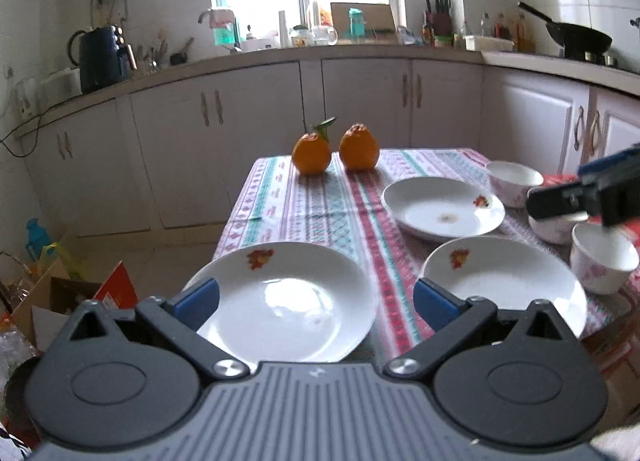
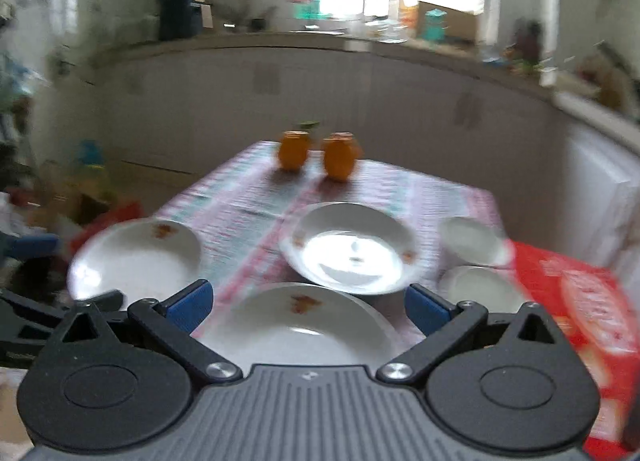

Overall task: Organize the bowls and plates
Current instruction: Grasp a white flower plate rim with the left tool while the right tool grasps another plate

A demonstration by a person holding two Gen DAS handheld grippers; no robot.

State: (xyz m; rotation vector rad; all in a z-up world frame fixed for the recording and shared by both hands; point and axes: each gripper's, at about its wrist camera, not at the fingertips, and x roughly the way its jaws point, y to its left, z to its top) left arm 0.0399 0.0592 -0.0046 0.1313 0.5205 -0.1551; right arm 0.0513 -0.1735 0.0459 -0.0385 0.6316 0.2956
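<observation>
Nothing stacked yet; three plates [image 1: 288,301] and three bowls [image 1: 604,257] sit scattered; left gripper [image 1: 316,301] and right gripper [image 2: 308,307] both spread wide, empty.

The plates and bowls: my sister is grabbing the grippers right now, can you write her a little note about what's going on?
Left hand-held gripper: open, empty, over the near-left plate.
Right hand-held gripper: open, empty, over the near-right plate.
A third plate sits farther back. Three bowls stand separately by the table's right edge. Two oranges sit at the far end.
Done: nothing stacked yet.
Left: stack the plates, then the bowls.
</observation>
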